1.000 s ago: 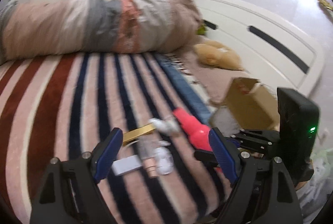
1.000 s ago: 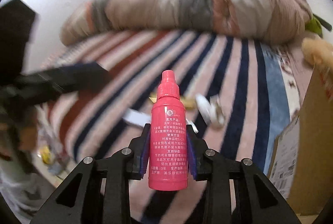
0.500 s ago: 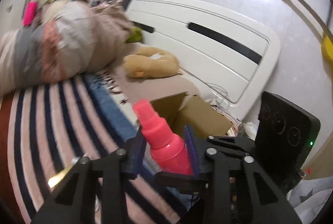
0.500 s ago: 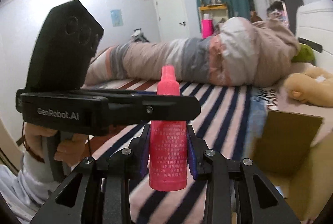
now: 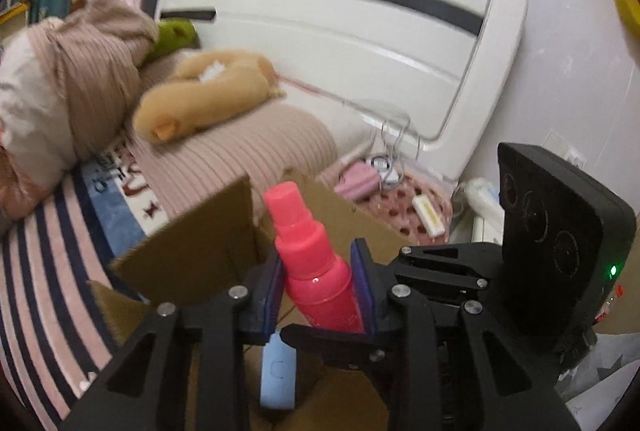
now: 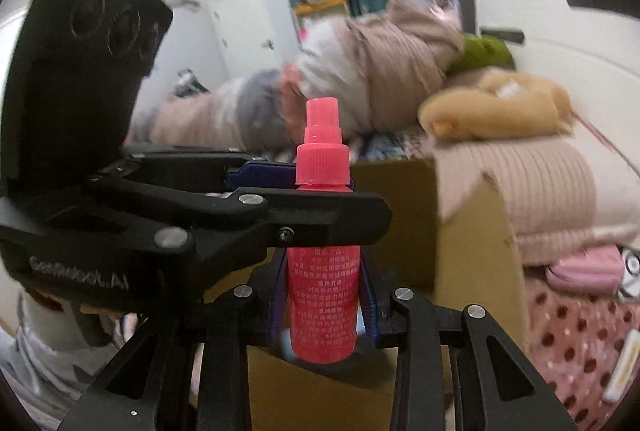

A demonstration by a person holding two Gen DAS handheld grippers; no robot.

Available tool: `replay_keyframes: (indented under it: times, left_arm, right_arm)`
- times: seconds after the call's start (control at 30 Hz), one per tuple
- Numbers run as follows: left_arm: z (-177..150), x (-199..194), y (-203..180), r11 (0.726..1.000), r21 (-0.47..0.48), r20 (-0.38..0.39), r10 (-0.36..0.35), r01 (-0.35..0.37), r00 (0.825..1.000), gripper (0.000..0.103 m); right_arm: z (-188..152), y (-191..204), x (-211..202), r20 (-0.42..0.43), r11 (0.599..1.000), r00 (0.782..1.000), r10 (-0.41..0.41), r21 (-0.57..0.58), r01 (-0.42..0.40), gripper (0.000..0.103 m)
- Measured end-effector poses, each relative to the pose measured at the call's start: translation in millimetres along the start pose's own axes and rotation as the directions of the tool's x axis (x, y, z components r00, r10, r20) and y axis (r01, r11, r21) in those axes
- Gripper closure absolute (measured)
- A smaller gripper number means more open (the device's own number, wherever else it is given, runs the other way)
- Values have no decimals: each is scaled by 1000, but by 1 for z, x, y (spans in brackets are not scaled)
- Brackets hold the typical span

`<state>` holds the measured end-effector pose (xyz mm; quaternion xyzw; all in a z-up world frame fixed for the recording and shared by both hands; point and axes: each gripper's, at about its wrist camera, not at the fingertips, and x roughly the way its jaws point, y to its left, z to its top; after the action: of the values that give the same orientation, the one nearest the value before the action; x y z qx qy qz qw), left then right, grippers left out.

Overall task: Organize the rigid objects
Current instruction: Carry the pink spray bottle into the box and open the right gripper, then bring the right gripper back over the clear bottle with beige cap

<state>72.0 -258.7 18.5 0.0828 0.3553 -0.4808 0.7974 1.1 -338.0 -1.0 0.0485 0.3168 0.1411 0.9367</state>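
A pink spray bottle point(image 5: 316, 263) is held by both grippers above an open cardboard box point(image 5: 200, 251). My left gripper point(image 5: 318, 291) is shut on the bottle's upper body. My right gripper point(image 6: 324, 305) is shut on its lower, printed body point(image 6: 322, 295). In the right wrist view the left gripper's fingers point(image 6: 256, 171) cross in front of the bottle just under its cap. A light blue flat object point(image 5: 278, 377) lies inside the box. The box also shows in the right wrist view point(image 6: 472, 243).
The box stands on a striped bedspread point(image 5: 44, 271) beside a ribbed beige pillow point(image 5: 240, 151). A tan plush toy point(image 5: 208, 95) and a rolled duvet point(image 5: 72, 79) lie behind it. The white headboard point(image 5: 340, 31) is to the right, with a polka-dot surface point(image 5: 404, 207) holding small items.
The left gripper left the items on the bedspread, swung right and closed on the pink bottle that the right gripper holds. Both moved with it over the cardboard box.
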Motion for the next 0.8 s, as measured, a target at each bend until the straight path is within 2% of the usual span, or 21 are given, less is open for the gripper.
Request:
replay_keyframes:
  times: [0.13,0.27,0.33,0.4,0.5,0.6,0.67,0.8]
  left_arm:
    - [-2,20,4,999,-21,-64,-31,29,997,73]
    - [-4,25,1,1000,-16,-87,-10,9,996,71]
    - [-4,23,2,1000,-13,-84,18,-19,996,65]
    - [-5,17,6,999,-25,-72,43,-44,996,54]
    - [-7,0,14,997,-48,-39,58,-60,998,48]
    - [-11,-29,21,995,-70,17,79,-78,997,45]
    - [-18,-59,30,990,-85,70,118,-112,991,41]
    - [-39,-113,55,970,-144,140,216,-196,966,37]
  right_arm:
    - [-10,-7,6,-59,999,997,-51,-12,50,77]
    - [-15,-3,7,-90,993,990,-109,-44,105,76]
    - [-18,2,8,-96,988,985,-145,-61,140,76]
    - [-18,2,8,-101,982,978,-180,-68,174,75]
    - [-16,3,3,-94,978,974,-206,-57,202,69]
    - [-11,14,-7,-67,980,978,-195,-59,191,69]
    - [-5,24,-13,-41,985,985,-167,-61,164,69]
    - [12,69,-17,17,993,999,-41,-111,43,69]
